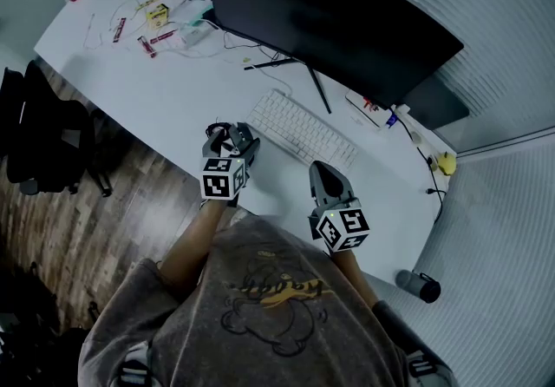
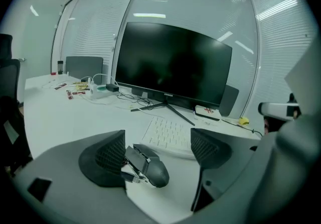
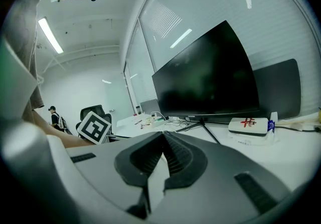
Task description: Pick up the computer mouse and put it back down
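Dark-grey mouse (image 2: 148, 165) sits on the white desk (image 1: 173, 90) just left of the keyboard (image 1: 299, 129), btwn the jaws of the left gripper (image 2: 158, 143), which stand wide apart and clamp nothing. The mouse is off-centre, hard up by the left-hand pad, w/ a clear gap to the other pad. If the lift comes next, I'd shift the gripper so both pads meet the mouse's flanks evenly, then close slow and raise straight up. If it's being left there, back out w/o nudging it. Right gripper (image 3: 163, 140), near the keyboard's right end, has its jaws together and empty; best kept parked. Hard to tell: whether the near pad actually touches the mouse, whether it lies flat, and what the thin bits on its side are. From the head view the gripper covers most of it.
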The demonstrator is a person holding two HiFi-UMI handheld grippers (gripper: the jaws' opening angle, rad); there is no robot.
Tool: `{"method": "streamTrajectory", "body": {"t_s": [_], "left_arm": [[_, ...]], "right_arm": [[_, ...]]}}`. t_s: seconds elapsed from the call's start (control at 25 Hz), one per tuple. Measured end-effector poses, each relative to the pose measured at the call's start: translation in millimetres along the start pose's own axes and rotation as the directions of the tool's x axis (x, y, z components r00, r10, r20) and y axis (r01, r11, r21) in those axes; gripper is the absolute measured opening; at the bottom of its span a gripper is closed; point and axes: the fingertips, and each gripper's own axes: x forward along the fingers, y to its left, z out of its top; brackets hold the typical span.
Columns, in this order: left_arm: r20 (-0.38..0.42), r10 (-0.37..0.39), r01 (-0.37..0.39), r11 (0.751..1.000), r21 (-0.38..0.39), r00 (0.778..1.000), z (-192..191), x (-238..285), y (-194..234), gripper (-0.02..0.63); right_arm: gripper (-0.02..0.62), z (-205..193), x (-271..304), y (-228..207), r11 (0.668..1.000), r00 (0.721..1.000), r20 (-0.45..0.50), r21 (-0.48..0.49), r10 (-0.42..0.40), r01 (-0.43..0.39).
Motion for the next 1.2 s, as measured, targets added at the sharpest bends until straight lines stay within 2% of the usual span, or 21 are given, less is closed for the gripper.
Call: {"method": "streamTrajectory", "body": {"t_s": [0.48, 1.0, 1.2], "left_arm": [[-0.155, 0.08, -0.084, 0.996, -0.015, 0.985, -54.8, 43.6, 20.4, 0.385], [-0.224, 0.186, -0.198, 0.98, -0.029, 0.957, -77.0, 70.2, 34.7, 0.391], [-0.237, 0.207, -0.216, 0.976, -0.012, 0.949, -79.5, 77.9, 34.6, 0.391]], "right_arm": [[0.003, -0.2, 2.8, -17.8, 1.0, 0.999, -0.032, 0.0, 0.0, 0.0], [0.003, -4.0, 14.2, -35.2, 1.0, 0.998, -0.064, 0.021, 0.001, 0.001], [0.003, -6.0, 17.4, -41.0, 1.0, 0.997, -0.078, 0.03, -0.004, 0.007]]}}
